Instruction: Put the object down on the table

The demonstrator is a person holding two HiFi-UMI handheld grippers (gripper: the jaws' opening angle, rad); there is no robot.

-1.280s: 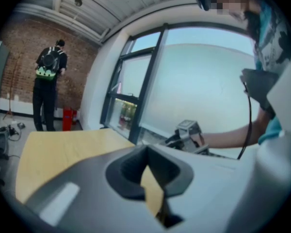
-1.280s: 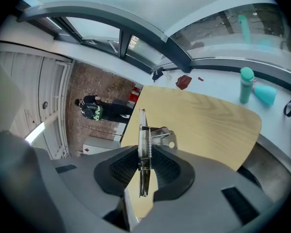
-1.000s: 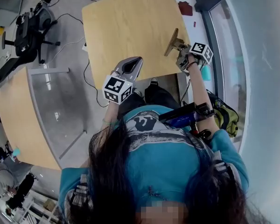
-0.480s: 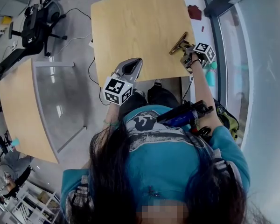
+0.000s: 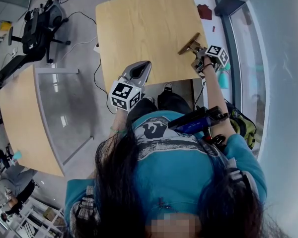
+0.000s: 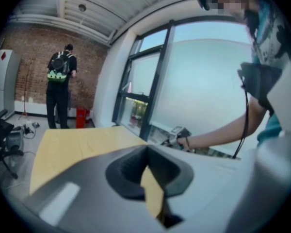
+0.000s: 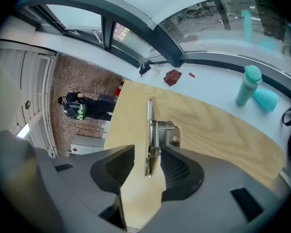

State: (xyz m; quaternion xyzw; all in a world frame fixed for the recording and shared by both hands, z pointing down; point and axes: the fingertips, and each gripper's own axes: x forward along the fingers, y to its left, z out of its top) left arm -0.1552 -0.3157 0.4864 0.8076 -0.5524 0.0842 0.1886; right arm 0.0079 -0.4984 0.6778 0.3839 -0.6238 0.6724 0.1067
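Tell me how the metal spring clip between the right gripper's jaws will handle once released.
The metal spring clip looks rigid, unlikely to flex. Standing on edge between the opening jaws of the right gripper, it may tip flat onto the wooden table. Bare metal could slide.

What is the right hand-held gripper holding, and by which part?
Nothing now: jaws of the right hand-held gripper are opening, the metal clip free between them.

We stand in a lab-like workspace: a pale wooden table (image 5: 139, 29) and a second table (image 5: 17, 123) on a grey floor (image 5: 79, 58), black equipment (image 5: 37, 26), trailing cables (image 5: 96, 78), a brick wall (image 6: 34, 67) and tall framed windows (image 6: 203, 81).
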